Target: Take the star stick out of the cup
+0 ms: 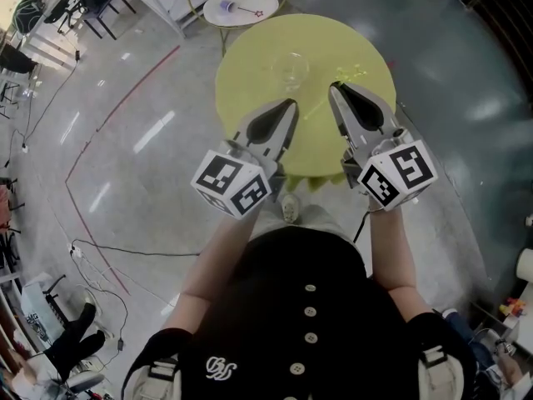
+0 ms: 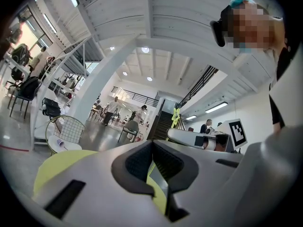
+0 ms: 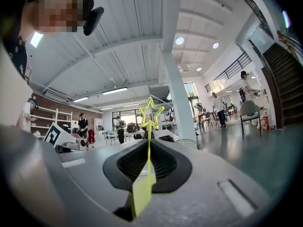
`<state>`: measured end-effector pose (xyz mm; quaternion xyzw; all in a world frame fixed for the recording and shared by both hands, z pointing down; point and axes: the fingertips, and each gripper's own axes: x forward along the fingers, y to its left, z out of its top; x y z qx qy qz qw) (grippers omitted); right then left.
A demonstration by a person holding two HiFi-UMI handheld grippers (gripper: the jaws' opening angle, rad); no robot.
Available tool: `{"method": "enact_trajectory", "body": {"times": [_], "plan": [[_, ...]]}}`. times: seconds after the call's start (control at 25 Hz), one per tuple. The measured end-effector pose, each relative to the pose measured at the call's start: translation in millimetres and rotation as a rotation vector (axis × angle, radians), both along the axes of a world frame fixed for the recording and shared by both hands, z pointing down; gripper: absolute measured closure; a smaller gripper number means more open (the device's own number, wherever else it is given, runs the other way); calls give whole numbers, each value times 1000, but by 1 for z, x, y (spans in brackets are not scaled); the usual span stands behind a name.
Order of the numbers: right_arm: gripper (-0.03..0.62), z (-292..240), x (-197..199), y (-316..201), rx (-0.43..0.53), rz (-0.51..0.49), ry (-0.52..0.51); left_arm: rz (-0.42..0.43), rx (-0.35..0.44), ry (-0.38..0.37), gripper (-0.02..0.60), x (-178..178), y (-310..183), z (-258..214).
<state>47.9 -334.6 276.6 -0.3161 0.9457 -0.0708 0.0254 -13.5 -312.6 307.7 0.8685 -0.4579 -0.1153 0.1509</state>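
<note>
My right gripper (image 3: 148, 144) is shut on the thin yellow-green star stick (image 3: 148, 126). Its outlined star stands just above the fingertips. In the head view the right gripper (image 1: 335, 87) hovers over the round yellow table (image 1: 250, 65), and the stick is only a faint line by its tip. The clear glass cup (image 1: 291, 69) stands upright on the table, left of that tip, with no stick showing in it. My left gripper (image 1: 291, 104) is shut and holds nothing, its tip just short of the cup. From the left gripper (image 2: 151, 144) view the star (image 2: 176, 116) shows above the right gripper.
A small white side table (image 1: 241, 8) with a paper roll and a small wand stands beyond the yellow table, beside a wire chair (image 2: 66, 129). Cables lie on the grey floor at the left. People, chairs and a staircase are far behind.
</note>
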Motion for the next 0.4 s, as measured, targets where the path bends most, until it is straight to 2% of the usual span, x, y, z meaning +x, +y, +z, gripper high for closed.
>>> {"method": "enact_trajectory", "body": {"times": [0.4], "plan": [[580, 3, -3, 4, 2, -13, 28, 6, -11, 2, 568, 0, 4, 4]]}}
